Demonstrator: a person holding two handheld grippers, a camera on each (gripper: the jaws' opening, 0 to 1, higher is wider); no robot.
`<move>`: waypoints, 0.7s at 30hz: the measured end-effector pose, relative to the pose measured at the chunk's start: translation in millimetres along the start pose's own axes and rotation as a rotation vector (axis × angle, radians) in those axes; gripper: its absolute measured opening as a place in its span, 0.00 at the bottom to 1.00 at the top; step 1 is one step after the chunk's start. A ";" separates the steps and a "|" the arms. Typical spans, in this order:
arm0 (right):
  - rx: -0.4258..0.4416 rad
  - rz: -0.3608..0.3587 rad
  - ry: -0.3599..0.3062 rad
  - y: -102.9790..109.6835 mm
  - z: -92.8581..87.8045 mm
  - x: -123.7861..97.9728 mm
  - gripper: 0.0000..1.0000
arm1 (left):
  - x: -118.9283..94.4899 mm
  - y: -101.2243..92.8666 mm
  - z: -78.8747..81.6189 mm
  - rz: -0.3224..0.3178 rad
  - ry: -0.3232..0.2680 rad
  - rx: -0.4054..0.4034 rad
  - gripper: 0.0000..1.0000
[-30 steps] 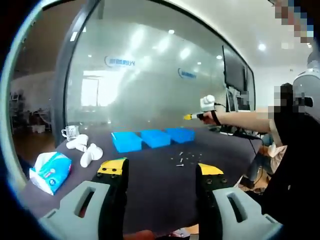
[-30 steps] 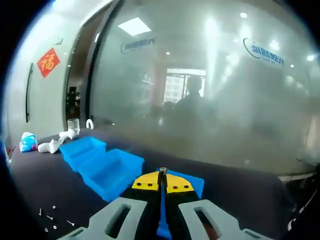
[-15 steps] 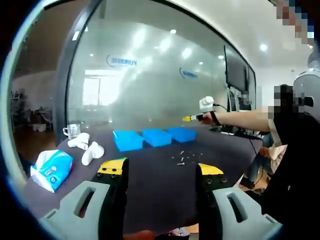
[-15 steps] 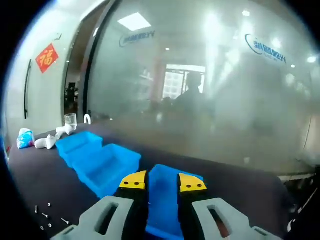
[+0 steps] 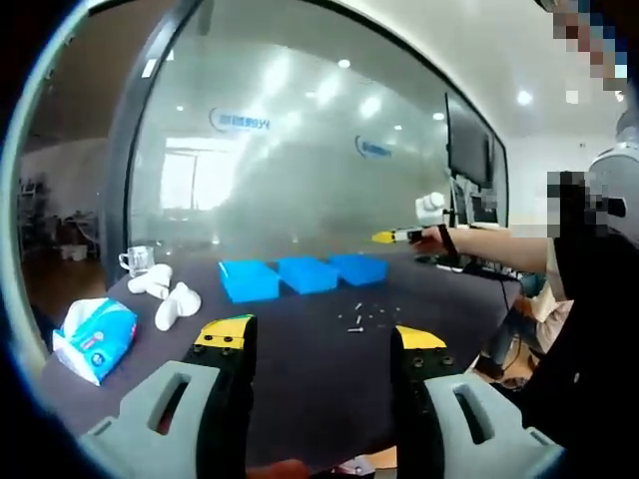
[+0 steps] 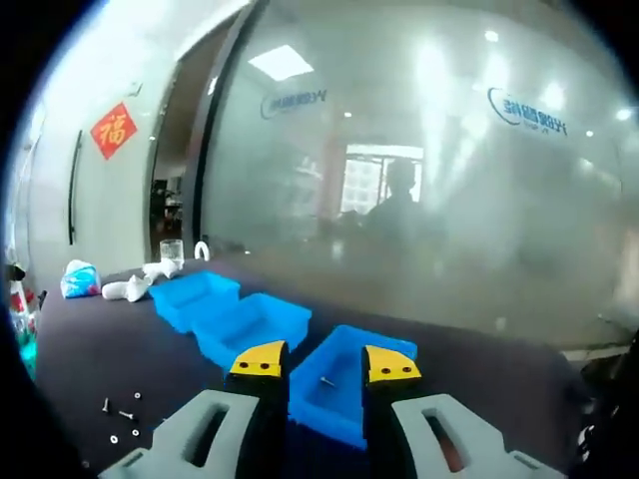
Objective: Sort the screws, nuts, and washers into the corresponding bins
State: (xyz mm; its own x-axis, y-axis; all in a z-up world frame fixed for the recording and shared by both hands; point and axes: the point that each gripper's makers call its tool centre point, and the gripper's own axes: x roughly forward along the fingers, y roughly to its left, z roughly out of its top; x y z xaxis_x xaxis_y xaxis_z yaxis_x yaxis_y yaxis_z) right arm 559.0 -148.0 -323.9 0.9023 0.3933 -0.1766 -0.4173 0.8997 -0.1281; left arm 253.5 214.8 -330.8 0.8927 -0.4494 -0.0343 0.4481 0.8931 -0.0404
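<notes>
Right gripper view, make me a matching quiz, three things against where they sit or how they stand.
Things:
1. screw
2. right tool
3. loose parts

States:
A. open, empty
B. scattered on the dark table
C. lying in the nearest bin

Pairs: 1-C, 2-A, 3-B

the dark worktop (image 5: 300, 349) holds three blue bins (image 5: 303, 273) in the middle, small screws (image 5: 361, 317) in front, and a tissue pack (image 5: 93, 337) at lower left.
</notes>
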 end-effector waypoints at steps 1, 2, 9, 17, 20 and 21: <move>0.005 0.004 -0.005 1.1 -0.7 -6.2 0.25 | 0.6 -0.1 0.1 -0.003 0.000 0.000 0.52; 0.007 0.009 -0.007 3.7 -1.5 -13.4 0.25 | 1.3 -0.1 0.3 -0.004 0.000 -0.001 0.52; 0.039 0.038 -0.074 17.0 2.1 -68.8 0.26 | 8.5 -3.7 3.4 -0.025 -0.004 0.002 0.52; 0.063 0.062 -0.118 30.6 -2.3 -125.4 0.26 | 20.4 -13.9 4.6 -0.068 0.000 0.002 0.52; 0.068 0.085 -0.122 33.5 -11.7 -142.2 0.28 | 23.0 -16.9 4.5 -0.078 0.003 0.007 0.52; 0.062 0.087 -0.119 33.8 -15.7 -147.4 0.28 | 23.9 -17.3 4.4 -0.080 0.004 0.006 0.52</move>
State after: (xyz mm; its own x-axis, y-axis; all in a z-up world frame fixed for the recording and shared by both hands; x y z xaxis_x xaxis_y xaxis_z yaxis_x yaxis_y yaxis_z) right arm 410.2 -178.6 -317.5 0.8712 0.4863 -0.0671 -0.4899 0.8699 -0.0564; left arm 267.3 188.7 -326.5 0.8538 -0.5195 -0.0347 0.5183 0.8544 -0.0371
